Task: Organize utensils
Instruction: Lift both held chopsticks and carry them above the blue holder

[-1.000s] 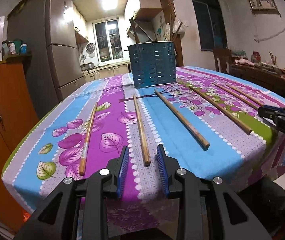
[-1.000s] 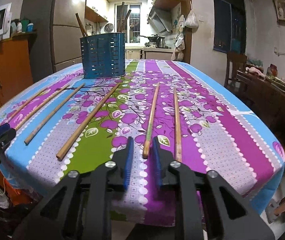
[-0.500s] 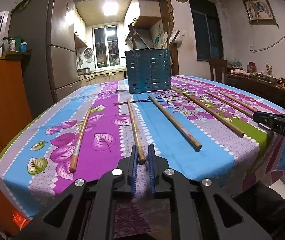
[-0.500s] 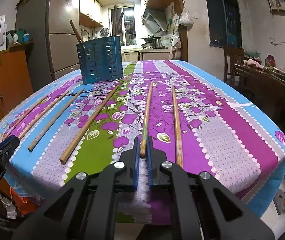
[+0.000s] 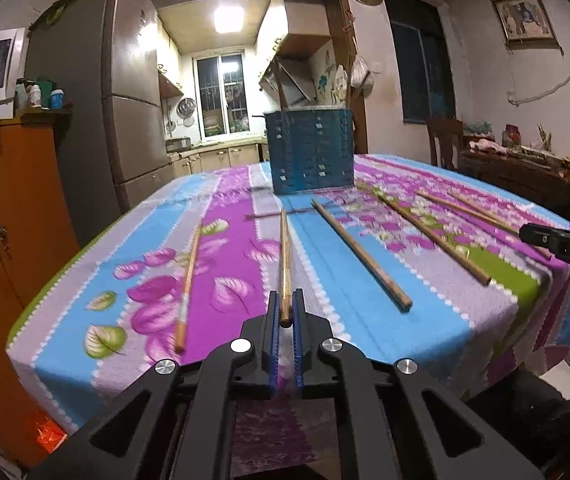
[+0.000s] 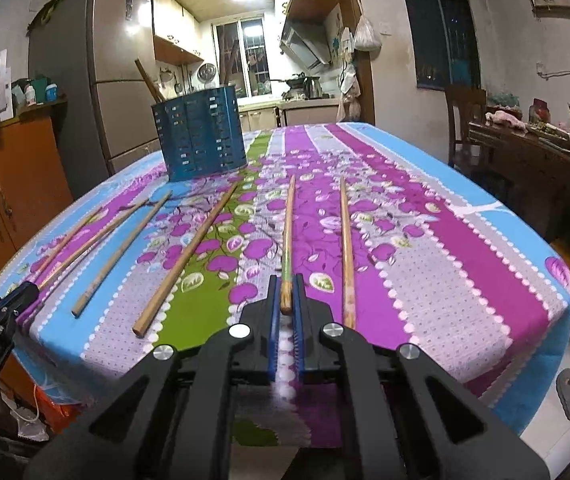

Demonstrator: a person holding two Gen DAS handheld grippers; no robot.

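Note:
Several long wooden chopsticks lie in a row on a flowered tablecloth point(image 5: 365, 344). My left gripper point(image 5: 285, 312) is shut on the near end of one chopstick point(image 5: 284, 256), lifted off the cloth. My right gripper point(image 6: 285, 296) is shut on the near end of another chopstick point(image 6: 288, 232). A blue perforated utensil holder point(image 5: 309, 150) stands at the far end of the table; in the right wrist view the holder point(image 6: 201, 138) has sticks in it.
Loose chopsticks lie left point(image 5: 187, 280) and right point(image 5: 361, 256) of the left gripper, and beside the right gripper point(image 6: 347, 248) point(image 6: 185, 260). An orange cabinet point(image 5: 9, 216) stands left of the table, a chair and sideboard point(image 6: 525, 152) to the right.
Both grippers moved forward and closed on the near ends of chopsticks. The held chopsticks have risen slightly off the cloth.

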